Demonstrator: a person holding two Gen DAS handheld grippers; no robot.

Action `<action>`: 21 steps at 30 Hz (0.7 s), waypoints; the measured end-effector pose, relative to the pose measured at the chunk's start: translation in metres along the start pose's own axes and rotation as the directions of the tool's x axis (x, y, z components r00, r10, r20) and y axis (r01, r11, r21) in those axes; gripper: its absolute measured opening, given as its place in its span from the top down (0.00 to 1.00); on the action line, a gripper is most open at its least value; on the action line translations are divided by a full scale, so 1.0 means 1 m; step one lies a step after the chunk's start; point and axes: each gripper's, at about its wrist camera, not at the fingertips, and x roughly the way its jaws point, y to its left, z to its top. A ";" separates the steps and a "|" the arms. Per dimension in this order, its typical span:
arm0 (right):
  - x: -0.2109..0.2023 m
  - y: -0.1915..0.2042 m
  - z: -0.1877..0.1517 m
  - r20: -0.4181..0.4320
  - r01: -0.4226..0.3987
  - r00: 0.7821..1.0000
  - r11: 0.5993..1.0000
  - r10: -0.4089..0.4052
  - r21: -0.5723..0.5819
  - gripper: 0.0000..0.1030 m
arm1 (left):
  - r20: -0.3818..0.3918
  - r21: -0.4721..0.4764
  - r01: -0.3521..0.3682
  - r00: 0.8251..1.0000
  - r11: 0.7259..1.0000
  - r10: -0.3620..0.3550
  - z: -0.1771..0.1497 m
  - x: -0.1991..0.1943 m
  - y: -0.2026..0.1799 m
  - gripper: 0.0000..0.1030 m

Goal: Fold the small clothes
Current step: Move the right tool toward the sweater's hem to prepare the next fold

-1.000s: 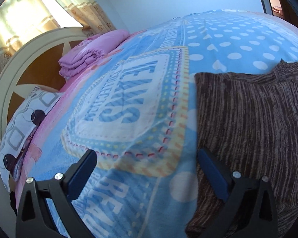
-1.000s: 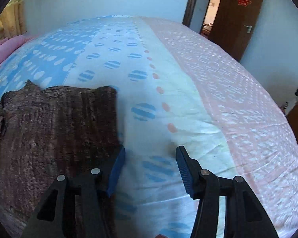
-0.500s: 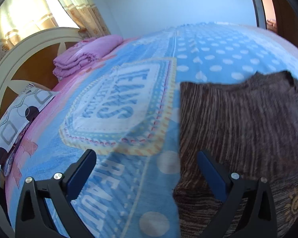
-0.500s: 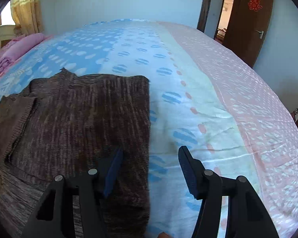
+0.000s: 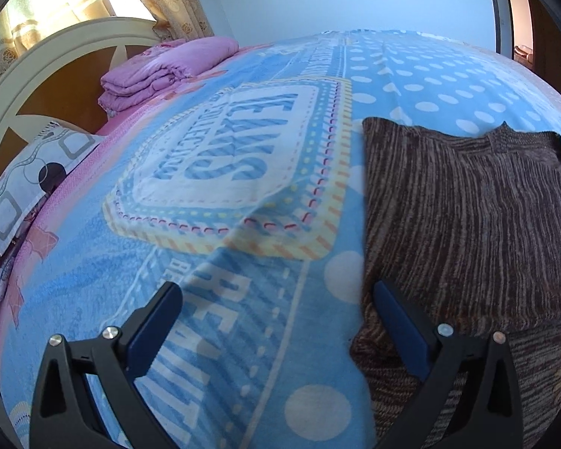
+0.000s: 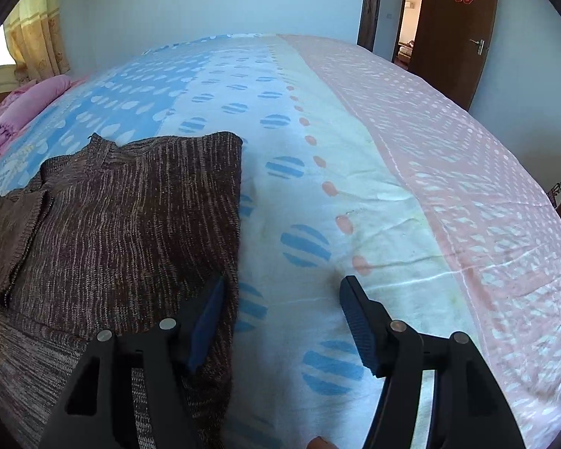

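A brown striped knit sweater (image 5: 467,224) lies flat on the bed, partly folded, with a sleeve laid across its body (image 6: 15,224). My left gripper (image 5: 276,303) is open and empty, hovering over the sweater's left edge; its right finger (image 5: 400,321) is above the fabric. In the right wrist view the sweater (image 6: 131,232) fills the left side. My right gripper (image 6: 280,303) is open and empty over the sweater's right edge, its left finger (image 6: 209,310) above the knit.
The bed has a blue, white and pink printed blanket (image 5: 224,172). A folded pink quilt (image 5: 161,71) and a patterned pillow (image 5: 22,187) lie by the cream headboard (image 5: 48,48). A brown door (image 6: 456,30) stands beyond the bed's far right side.
Both grippers drew back and rose a little from the sweater's edges, staying open. More of the sweater shows in both views than a second ago.
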 end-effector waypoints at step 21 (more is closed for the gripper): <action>-0.063 -0.001 -0.037 0.020 -0.118 0.993 0.993 0.118 0.014 0.37 | 0.076 0.000 0.073 0.994 0.997 -0.073 -0.023 -0.061 0.017 0.00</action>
